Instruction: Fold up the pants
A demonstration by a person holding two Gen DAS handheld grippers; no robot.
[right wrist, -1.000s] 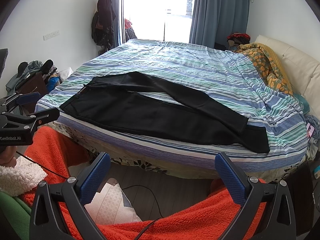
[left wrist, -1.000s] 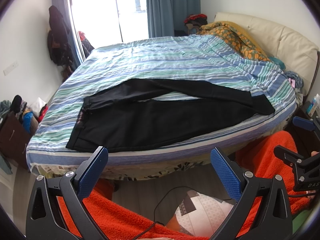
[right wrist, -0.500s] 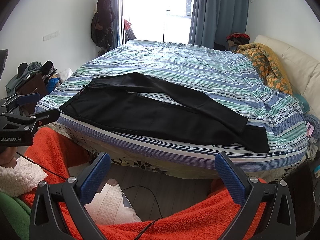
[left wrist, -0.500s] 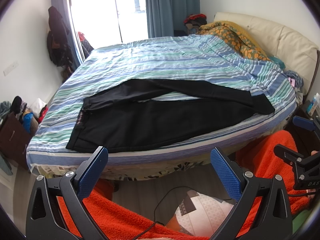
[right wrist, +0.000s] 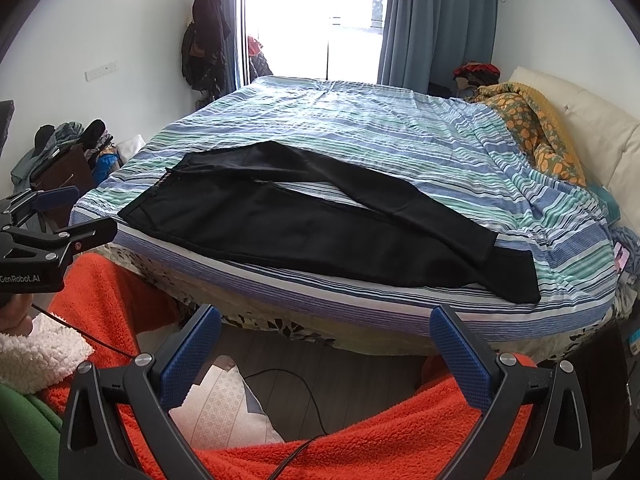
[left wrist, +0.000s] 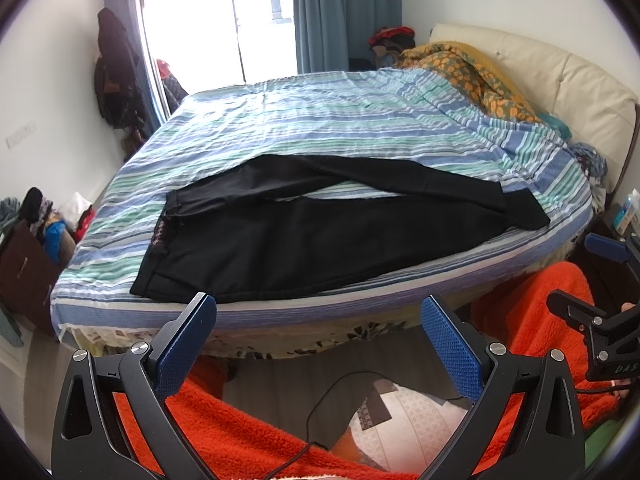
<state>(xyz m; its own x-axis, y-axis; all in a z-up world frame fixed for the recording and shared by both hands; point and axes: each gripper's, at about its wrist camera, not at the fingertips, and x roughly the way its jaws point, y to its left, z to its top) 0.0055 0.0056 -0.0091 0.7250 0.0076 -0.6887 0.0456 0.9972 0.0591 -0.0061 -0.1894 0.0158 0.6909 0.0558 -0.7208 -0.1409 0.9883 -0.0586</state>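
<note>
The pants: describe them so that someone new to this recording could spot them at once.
Find the bed with the blue-and-green striped sheet that fills the room. Along its near edge lie the pants, spread flat, waistband left, legs running right. They are the only plain black thing on the stripes; the orange-patterned blanket is bunched by the headboard.

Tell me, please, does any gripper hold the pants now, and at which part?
Nothing is held. The left gripper and the right gripper are both open, short of the bed. The pants lie flat on it, untouched.
</note>
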